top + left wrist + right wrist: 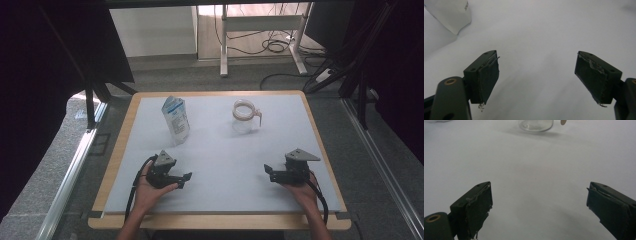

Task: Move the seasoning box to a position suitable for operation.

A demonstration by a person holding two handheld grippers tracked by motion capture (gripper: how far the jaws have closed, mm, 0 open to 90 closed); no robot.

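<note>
Your left gripper (186,180) rests low over the near left part of the white table mat (220,160), its jaws spread wide with nothing between them. The left gripper view shows both black pads (487,77) clear of everything. Your right gripper (268,172) sits over the near right part of the mat, jaws likewise wide apart and empty.

The two things nearest your grippers stand further back. The white and blue soft plastic pouch (176,120) stands upright, leaning a little, beyond your left gripper and well apart from it; its lower corner (451,15) shows at the top left of the left gripper view. The clear glass jar (245,117) with a pale ring around its open mouth and a small tag hanging at its side stands beyond your right gripper, also well apart; its base (535,125) shows at the top of the right gripper view.

Mind the pouch first. It looks light and top-heavy, so a jaw brushing its side on the approach would likely tip it over or push it across the mat. Pinch it too low or too softly and it may fold and slip. The jar is smooth glass: a glancing or off-centre grip could let it skid or roll away, and a knock from the gripper body could topple it. If contents are to go from pouch to jar, a poorly lined-up mouth would probably spill them onto the mat.
</note>
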